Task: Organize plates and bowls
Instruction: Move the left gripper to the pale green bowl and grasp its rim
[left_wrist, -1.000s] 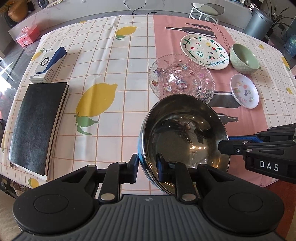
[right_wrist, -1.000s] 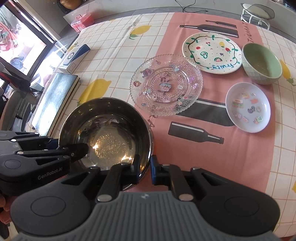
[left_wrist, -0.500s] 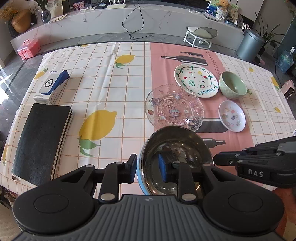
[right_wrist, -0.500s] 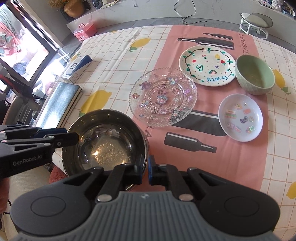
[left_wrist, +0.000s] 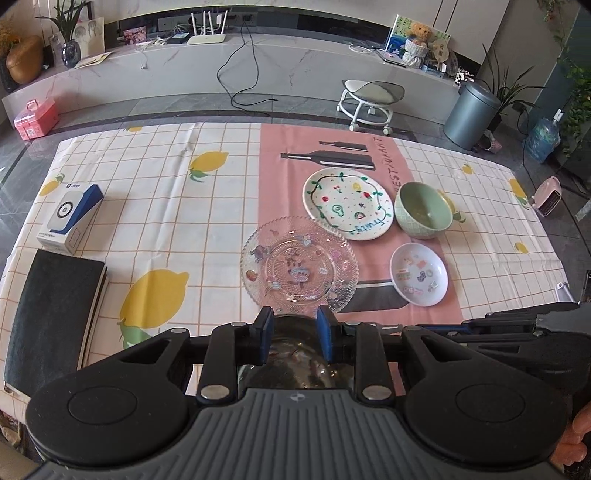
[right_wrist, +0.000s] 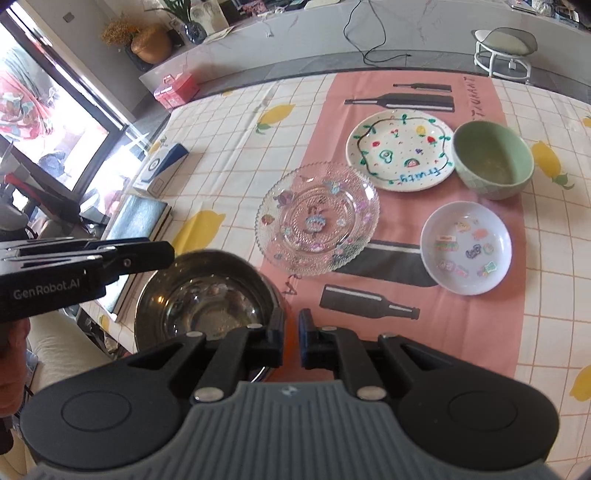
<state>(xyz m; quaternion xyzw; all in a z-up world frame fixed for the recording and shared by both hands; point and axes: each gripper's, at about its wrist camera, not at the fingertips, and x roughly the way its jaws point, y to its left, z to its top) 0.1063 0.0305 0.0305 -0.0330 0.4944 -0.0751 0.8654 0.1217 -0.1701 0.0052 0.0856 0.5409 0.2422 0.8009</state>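
Both tools pitch steeply downward over the near tabletop (left_wrist: 155, 206) edge. Right tool (right_wrist: 291, 341) – jaws clamped on the steel bowl (right_wrist: 207, 299) rim at its right side. Left tool (left_wrist: 294, 334) – jaws part-way apart and just widened, the bowl below between them, no pad contact visible. Tabletop count: three plates, one green bowl (right_wrist: 493, 160), one steel bowl. Legible text: "fruity" on the white plate (right_wrist: 400, 149), "GenRobot.AI" on the left tool
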